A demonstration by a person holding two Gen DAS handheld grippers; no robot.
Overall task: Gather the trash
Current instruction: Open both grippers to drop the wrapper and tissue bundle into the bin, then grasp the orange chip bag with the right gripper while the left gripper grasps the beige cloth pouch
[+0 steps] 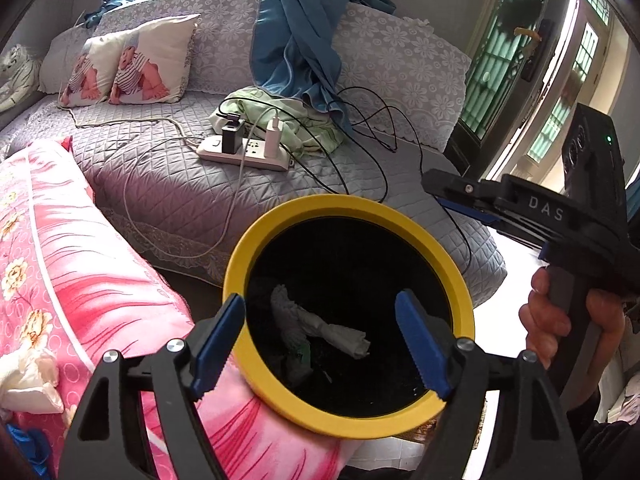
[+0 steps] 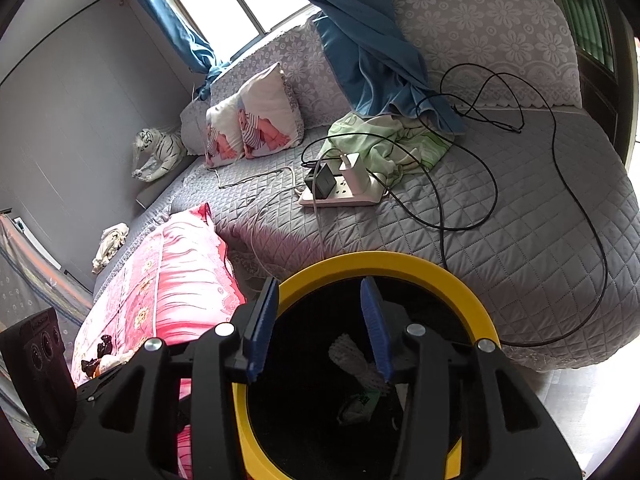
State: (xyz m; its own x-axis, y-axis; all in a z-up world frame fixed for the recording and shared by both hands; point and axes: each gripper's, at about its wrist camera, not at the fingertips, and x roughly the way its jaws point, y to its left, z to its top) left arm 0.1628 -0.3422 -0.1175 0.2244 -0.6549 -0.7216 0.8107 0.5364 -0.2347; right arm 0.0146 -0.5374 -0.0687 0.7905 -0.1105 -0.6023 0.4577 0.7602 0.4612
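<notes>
Trash, a crumpled white tissue (image 1: 320, 326), lies at the bottom of a black bin with a yellow rim (image 1: 352, 204), which stands off the near edge of the grey quilted bed (image 2: 520, 216), beside a pink floral quilt (image 1: 80, 260). Both grippers hang over the bin's mouth, tilted downward. The left gripper (image 1: 320, 344) has its blue pads spread wide across the opening, nothing between them and nothing touched. The right gripper (image 2: 318, 328) has its jaws partly apart and released, also empty; the tissue shows below the gap. A hand (image 1: 560, 320) grips the right gripper's handle at the bin's right side. More white tissue (image 1: 28, 384) rests on the pink quilt's near edge.
</notes>
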